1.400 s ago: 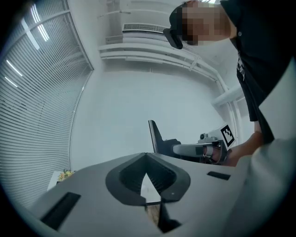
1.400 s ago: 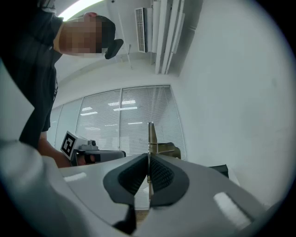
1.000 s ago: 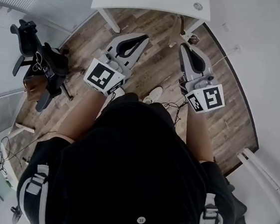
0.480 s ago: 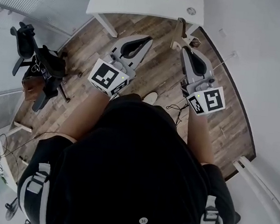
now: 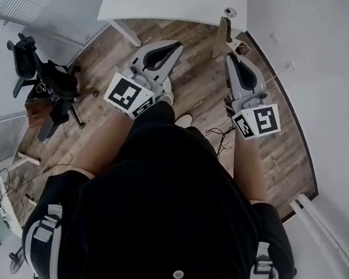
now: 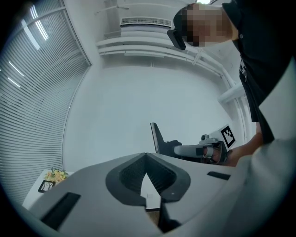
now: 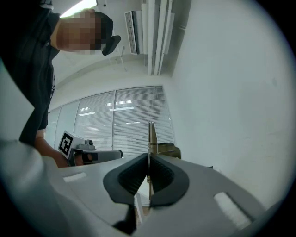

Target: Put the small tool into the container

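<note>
Two grippers, one in each of the person's hands, are held out side by side in front of the torso over a wood floor (image 5: 199,88). Both point forward, and both forearms are bare. The left gripper (image 5: 176,46) angles slightly inward, its jaws clenched tip to tip on nothing. The right gripper (image 5: 229,56) runs straighter, its jaws likewise pressed together and empty. Each carries one marker cube at its rear. One white table (image 5: 177,1) lies beyond both sets of jaw tips. On it, ahead of the right jaws, sits one small round object (image 5: 230,12), too small to identify. One wooden piece (image 5: 224,34) stands just past the right jaws. One office chair (image 5: 43,83) sits well off to the left of the left jaws. The small tool and container cannot be made out in any view.
</note>
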Demonstrator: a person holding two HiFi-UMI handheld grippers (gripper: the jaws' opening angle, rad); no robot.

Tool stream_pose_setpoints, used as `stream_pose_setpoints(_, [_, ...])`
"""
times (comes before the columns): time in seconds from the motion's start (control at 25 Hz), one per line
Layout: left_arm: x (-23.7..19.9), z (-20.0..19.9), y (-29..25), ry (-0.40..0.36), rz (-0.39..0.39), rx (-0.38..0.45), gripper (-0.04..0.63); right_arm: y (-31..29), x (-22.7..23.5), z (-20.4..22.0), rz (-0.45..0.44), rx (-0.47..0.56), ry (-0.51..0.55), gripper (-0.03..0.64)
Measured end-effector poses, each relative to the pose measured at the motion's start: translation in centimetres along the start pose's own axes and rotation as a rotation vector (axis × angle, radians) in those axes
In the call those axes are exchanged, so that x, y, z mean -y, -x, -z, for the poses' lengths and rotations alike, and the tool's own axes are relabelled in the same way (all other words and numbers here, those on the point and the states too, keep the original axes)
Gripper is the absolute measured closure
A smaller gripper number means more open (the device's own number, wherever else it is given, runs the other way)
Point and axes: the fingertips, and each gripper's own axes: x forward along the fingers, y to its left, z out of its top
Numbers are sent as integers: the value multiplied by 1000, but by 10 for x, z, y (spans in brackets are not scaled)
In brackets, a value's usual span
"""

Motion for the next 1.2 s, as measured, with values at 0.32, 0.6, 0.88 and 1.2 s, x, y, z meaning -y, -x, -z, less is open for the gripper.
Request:
stream_pose_setpoints(0.32, [-36, 15, -42, 14, 35, 3, 588, -27, 41, 10, 30, -12, 17, 603])
stream_pose_setpoints(0.6, [-99, -4, -100, 17, 69, 4, 588, -93, 92, -6, 55, -36, 28, 603])
stream_pose_setpoints(0.88, [-160, -9, -138, 29, 104, 9, 588, -156, 123, -3, 65, -54, 27, 603])
stream_pose_setpoints(1.2, [-222, 0, -165, 54, 140, 3, 588, -219, 150, 6, 89, -89, 48, 603])
